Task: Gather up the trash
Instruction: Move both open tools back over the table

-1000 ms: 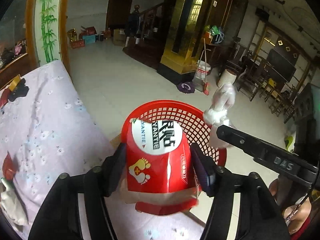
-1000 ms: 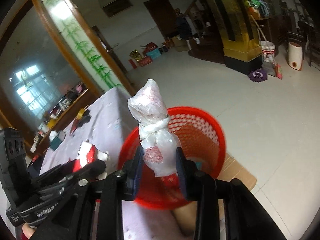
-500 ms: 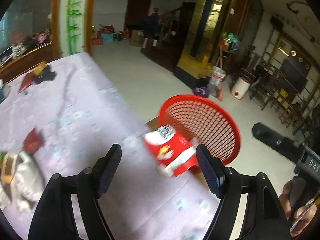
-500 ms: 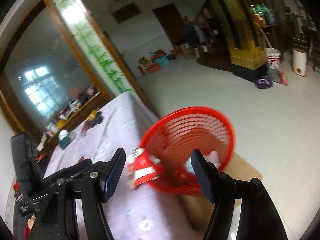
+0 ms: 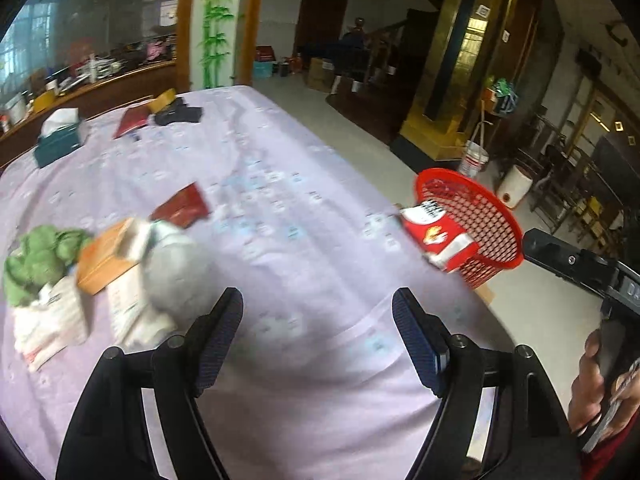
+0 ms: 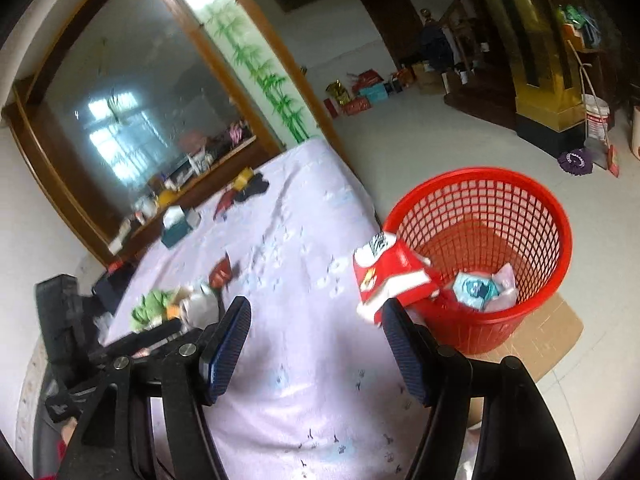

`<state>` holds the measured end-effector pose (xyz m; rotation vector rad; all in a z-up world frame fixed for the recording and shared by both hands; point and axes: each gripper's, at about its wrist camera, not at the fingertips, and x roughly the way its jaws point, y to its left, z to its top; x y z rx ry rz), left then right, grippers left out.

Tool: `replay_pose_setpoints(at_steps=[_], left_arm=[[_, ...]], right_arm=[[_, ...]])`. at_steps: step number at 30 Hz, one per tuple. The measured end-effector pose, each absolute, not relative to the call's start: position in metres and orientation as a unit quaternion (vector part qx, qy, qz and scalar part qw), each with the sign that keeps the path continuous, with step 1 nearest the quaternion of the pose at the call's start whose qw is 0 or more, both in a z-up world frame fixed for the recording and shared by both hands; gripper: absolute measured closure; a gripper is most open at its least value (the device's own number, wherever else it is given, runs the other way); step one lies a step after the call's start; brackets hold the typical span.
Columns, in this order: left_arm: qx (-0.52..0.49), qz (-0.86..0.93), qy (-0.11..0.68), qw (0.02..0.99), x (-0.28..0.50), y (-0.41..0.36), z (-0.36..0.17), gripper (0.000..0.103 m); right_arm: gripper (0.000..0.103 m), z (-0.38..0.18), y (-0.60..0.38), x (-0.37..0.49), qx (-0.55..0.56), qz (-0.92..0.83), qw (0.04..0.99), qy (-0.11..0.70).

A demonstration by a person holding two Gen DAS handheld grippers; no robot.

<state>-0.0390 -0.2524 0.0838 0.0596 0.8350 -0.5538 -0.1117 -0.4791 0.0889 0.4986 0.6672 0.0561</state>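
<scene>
Both of my tongs stand apart with nothing between the pads: the left gripper [image 5: 318,336] and the right gripper [image 6: 316,350] have just been opening, and only the lilac tablecloth [image 5: 304,264] lies under them, soft printed fabric with small pale motifs.

Ahead of my right gripper and a little to its right, the red carton [image 6: 390,276] sits at the table's edge, tipped against the rim of the red basket [image 6: 532,204]. It is glossy printed cardboard, partly torn open, and I judge it has not gone in; whether it rests on the rim or only leans there I cannot tell. Inside the basket, beyond the carton, lie a teal wrapper [image 6: 474,288] and a pale crumpled plastic bag [image 6: 506,286], so some trash is collected. The basket is rigid open-mesh plastic, round, widening toward the top, standing on flat brown cardboard [image 6: 560,322] on the floor.

Left of my left gripper a heap is still waiting: a grey-white bunched bag [image 5: 176,270], an orange box [image 5: 106,262], green crumpled material [image 5: 42,258] and white printed paper [image 5: 52,326], all blurred. Just beyond the heap lies a flat dark red packet [image 5: 184,210]. Far across the table sit a teal tissue box [image 5: 60,140], another red flat item [image 5: 134,122] and something black [image 5: 180,114]; whether those count as trash I cannot say.

I judge the job partway done, with the carton and the heap left.
</scene>
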Motion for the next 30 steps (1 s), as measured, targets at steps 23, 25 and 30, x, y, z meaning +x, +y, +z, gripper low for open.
replay_pose_setpoints(at_steps=[23,25,30], left_arm=[[-0.006,-0.241,0.41,0.88,-0.044,-0.184,0.062,0.027],[-0.002,-0.237,0.407,0.882,-0.045,-0.182,0.063,0.027],[0.003,-0.224,0.395,0.891,-0.048,-0.172,0.067,0.027]], right_arm=[[0.063,0.015,-0.504,-0.059,0.31,-0.038,0.866,0.391],[0.078,0.012,-0.505,-0.057,0.317,-0.034,0.865,0.387],[0.094,0.021,-0.502,-0.062,0.32,-0.028,0.874,0.365]])
